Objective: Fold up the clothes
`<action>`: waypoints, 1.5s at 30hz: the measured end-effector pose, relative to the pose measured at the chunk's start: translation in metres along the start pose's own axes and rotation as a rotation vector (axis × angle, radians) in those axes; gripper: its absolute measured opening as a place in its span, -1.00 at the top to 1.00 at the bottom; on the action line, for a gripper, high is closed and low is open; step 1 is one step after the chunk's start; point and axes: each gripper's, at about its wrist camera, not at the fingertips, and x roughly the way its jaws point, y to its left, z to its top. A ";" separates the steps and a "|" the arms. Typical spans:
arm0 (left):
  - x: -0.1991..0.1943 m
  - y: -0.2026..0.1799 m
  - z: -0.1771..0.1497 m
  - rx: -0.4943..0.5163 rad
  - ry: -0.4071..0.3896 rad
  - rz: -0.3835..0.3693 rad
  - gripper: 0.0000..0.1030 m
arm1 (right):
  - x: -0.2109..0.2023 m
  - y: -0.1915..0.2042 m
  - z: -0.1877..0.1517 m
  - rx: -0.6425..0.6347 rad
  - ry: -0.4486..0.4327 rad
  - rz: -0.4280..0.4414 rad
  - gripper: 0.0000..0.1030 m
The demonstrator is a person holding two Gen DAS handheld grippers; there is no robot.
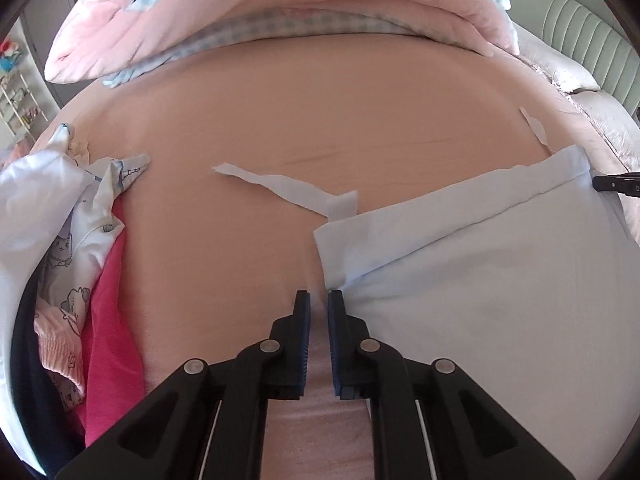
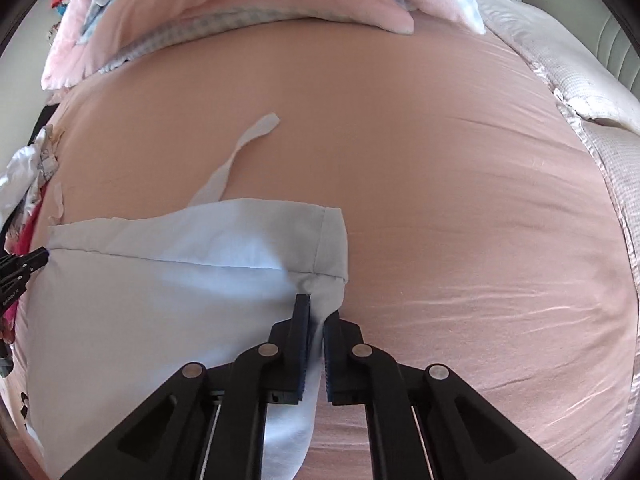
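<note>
A light blue garment [image 1: 480,280] lies spread on the pink bed sheet [image 1: 320,120], with a tie strap [image 1: 276,186] trailing off its top edge. My left gripper [image 1: 318,300] sits at the garment's left edge. Its jaws are almost together, and only pink sheet shows in the slit. The garment's edge touches the right-hand finger [image 1: 336,312]. In the right wrist view my right gripper [image 2: 316,312] is shut on the right edge of the garment [image 2: 160,300], and cloth runs down between its jaws. The left gripper's tip [image 2: 38,260] shows at the garment's far left corner.
A pile of other clothes [image 1: 80,260], white printed, red and dark, lies at the left of the bed. A folded pink quilt [image 1: 280,0] with a blue checked lining lies along the far side. A pale blanket [image 2: 580,92] and a padded headboard [image 1: 592,32] are at the right.
</note>
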 end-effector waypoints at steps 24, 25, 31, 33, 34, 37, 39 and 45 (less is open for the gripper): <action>0.002 0.024 -0.006 -0.220 -0.006 -0.245 -0.06 | -0.029 0.026 -0.014 -0.111 -0.080 -0.119 0.03; 0.001 0.019 -0.004 -0.195 -0.006 -0.237 0.76 | -0.024 0.027 -0.011 -0.116 -0.065 -0.125 0.03; -0.009 -0.029 0.002 -0.034 -0.008 -0.314 0.88 | -0.018 0.040 -0.011 -0.060 -0.068 -0.074 0.04; -0.019 -0.041 -0.001 0.021 -0.030 -0.334 0.88 | -0.025 0.054 -0.012 -0.110 -0.088 -0.057 0.04; -0.024 -0.047 -0.002 0.049 -0.040 -0.344 0.88 | -0.026 0.062 -0.012 -0.138 -0.085 -0.061 0.04; -0.029 -0.065 -0.006 0.114 -0.040 -0.376 0.88 | -0.022 0.072 -0.012 -0.166 -0.061 -0.098 0.04; -0.030 -0.077 -0.008 0.152 -0.029 -0.397 0.88 | -0.016 0.068 -0.016 -0.136 -0.043 -0.121 0.04; -0.039 -0.086 -0.021 0.198 -0.047 -0.380 0.87 | 0.000 0.039 -0.017 -0.089 -0.003 -0.178 -0.13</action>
